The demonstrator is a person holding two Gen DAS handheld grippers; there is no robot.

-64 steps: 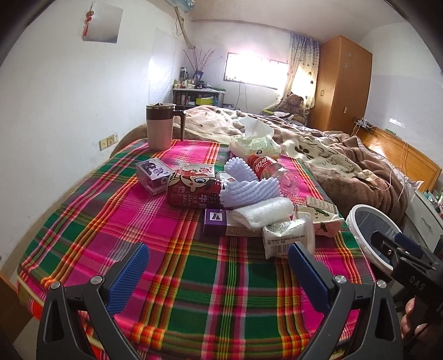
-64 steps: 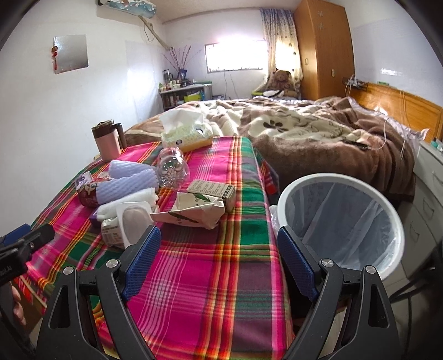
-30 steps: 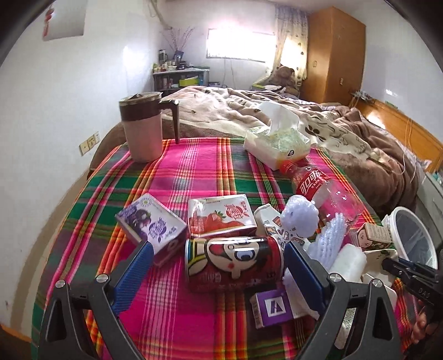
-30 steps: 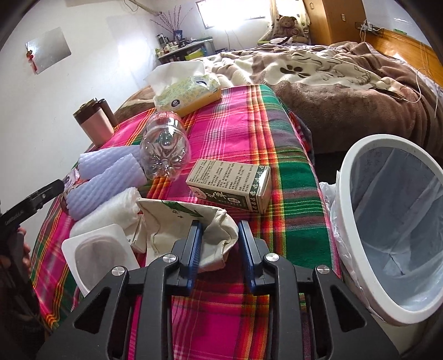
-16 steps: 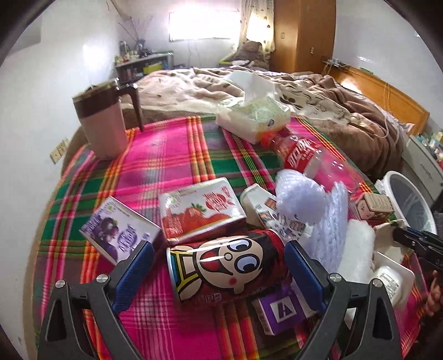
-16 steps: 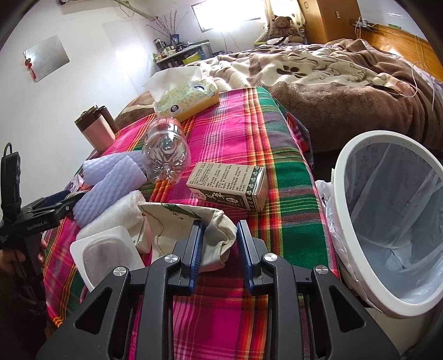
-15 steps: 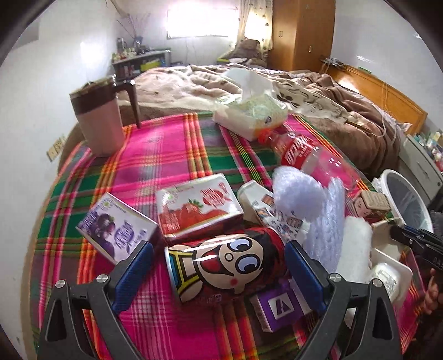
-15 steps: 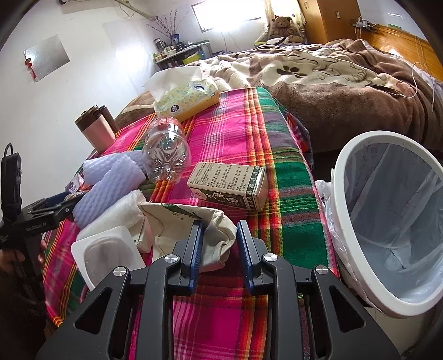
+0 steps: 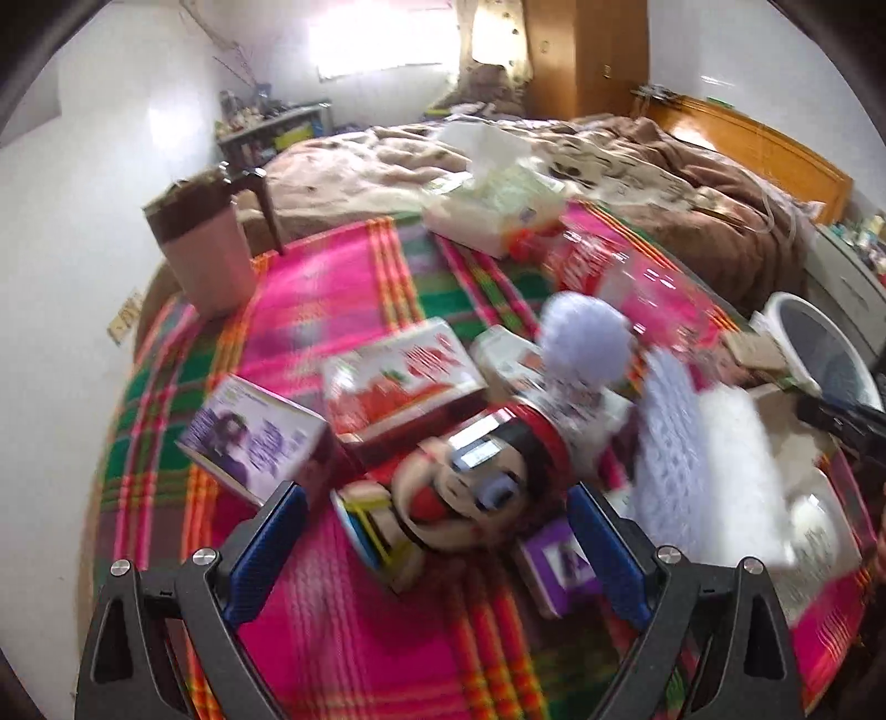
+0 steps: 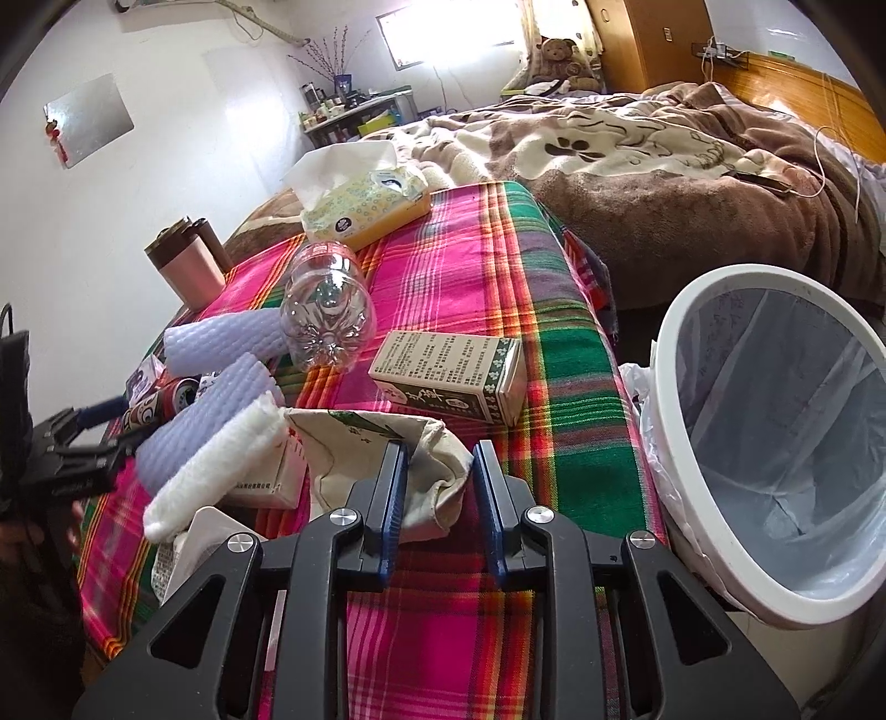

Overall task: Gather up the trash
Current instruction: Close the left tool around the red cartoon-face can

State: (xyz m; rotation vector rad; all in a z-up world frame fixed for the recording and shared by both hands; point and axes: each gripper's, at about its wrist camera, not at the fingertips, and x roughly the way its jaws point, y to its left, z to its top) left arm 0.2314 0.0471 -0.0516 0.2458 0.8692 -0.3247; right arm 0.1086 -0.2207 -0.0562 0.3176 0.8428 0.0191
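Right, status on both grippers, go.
Right gripper shut on crumpled carton. Left gripper open around cartoon can. Bin alongside, path clear.

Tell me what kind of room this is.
Most likely a lived-in bedroom: an unmade bed with a brown blanket, a wooden wardrobe, and a teddy bear by the window.

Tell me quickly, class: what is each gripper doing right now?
Left gripper: open, jaws either side of the can, not pressing it.
Right gripper: shut on the crumpled carton.
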